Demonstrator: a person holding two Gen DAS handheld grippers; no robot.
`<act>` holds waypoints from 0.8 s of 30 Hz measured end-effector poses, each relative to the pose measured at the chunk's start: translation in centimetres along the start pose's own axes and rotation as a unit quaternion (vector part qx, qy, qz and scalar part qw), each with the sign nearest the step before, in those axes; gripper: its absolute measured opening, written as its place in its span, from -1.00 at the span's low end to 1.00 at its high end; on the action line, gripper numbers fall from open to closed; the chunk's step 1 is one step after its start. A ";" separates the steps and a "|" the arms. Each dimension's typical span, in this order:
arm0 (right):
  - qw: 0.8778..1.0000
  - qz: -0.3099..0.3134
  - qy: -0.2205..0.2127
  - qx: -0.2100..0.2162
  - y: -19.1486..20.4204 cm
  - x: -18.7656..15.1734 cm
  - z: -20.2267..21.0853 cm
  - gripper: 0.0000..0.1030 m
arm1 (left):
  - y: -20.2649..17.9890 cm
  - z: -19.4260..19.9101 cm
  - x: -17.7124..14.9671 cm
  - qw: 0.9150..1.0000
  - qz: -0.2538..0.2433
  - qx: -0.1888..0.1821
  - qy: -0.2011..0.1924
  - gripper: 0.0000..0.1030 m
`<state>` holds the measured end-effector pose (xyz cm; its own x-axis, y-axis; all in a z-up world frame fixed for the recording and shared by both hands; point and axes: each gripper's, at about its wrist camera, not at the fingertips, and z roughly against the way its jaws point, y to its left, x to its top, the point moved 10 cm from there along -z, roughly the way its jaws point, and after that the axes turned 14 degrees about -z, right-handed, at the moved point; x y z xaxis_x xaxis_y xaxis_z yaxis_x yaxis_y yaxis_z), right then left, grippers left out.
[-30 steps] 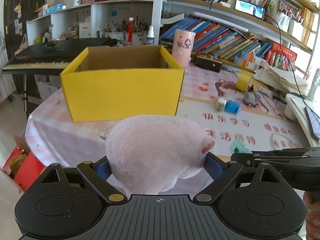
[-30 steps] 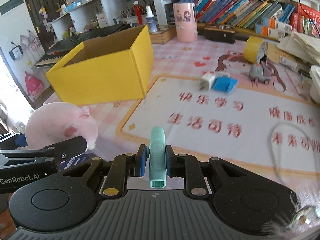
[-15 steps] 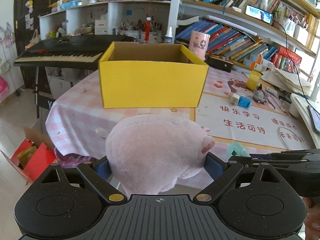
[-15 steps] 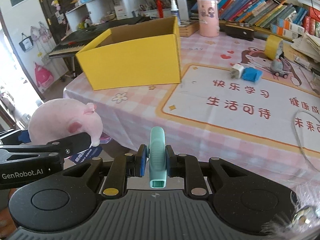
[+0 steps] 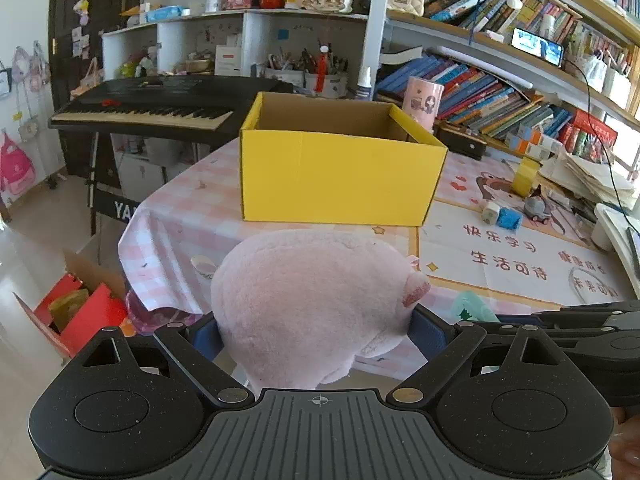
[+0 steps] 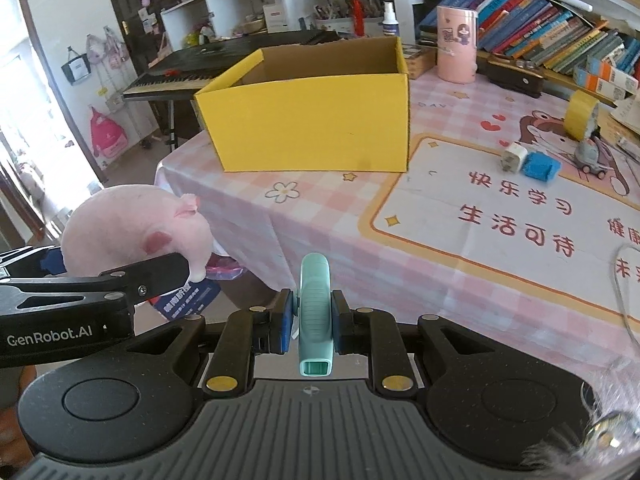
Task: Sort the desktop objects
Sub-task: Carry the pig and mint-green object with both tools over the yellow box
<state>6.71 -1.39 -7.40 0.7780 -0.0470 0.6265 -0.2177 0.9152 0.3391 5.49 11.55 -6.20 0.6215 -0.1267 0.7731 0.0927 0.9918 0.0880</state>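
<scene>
**Both grippers loaded, held off the near edge of the table in front of the yellow box**

A table (image 5: 192,216) under a pink checked cloth is carrying everything, and the yellow box (image 5: 340,178) is standing open-topped on it as the landmark. Behind the box, off the table, a black keyboard (image 5: 140,110) is sitting on its stand, and shelves of books (image 5: 492,100) are running behind the box and off to its right. On the floor to the box's near left, a red carton (image 5: 86,314) is lying open.

In front of the box, out past the table's near edge, the left gripper (image 5: 316,330) is holding a pink plush toy (image 5: 312,304); its jaws are standing wide, the blue pads pressing into the toy's two sides. Just right of it, still on the near side of the box, the right gripper (image 6: 308,320) is pinching a slim mint-green object (image 6: 315,312) upright between pads drawn close together.

Behind the box's right corner a pink cylinder (image 6: 457,44) is standing. Right of the box, on the printed mat, a yellow tape roll (image 6: 580,114) is standing on edge; nearer the box, a blue block (image 6: 542,166) is lying just beside a white plug (image 6: 514,158). A small grey toy car (image 6: 588,156) is sitting below the tape roll, right of the blue block.
</scene>
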 end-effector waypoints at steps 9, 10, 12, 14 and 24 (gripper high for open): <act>1.000 0.005 0.003 0.004 0.6 0.2 -0.4 -0.66 | 0.6 0.0 0.0 1.000 0.003 0.003 0.000 0.82; 1.000 0.006 0.003 0.004 0.6 0.2 -0.4 -0.66 | 0.5 0.0 -0.1 1.000 0.004 0.003 0.000 0.82; 1.000 0.005 0.003 0.003 0.7 0.2 -0.5 -0.66 | 0.6 0.0 -0.1 1.000 0.004 0.003 0.000 0.82; 1.000 0.004 0.002 0.003 0.7 0.2 -0.5 -0.66 | 0.6 -0.1 0.0 1.000 0.003 0.002 0.000 0.82; 1.000 0.001 0.001 0.003 0.9 0.4 -0.7 -0.66 | 0.8 -0.3 0.2 1.000 -0.002 0.000 0.000 0.82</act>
<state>7.19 -0.34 -7.33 0.7792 -0.0439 0.6252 -0.2227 0.9131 0.3417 5.91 12.31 -6.17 0.6219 -0.1301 0.7722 0.0951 0.9914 0.0904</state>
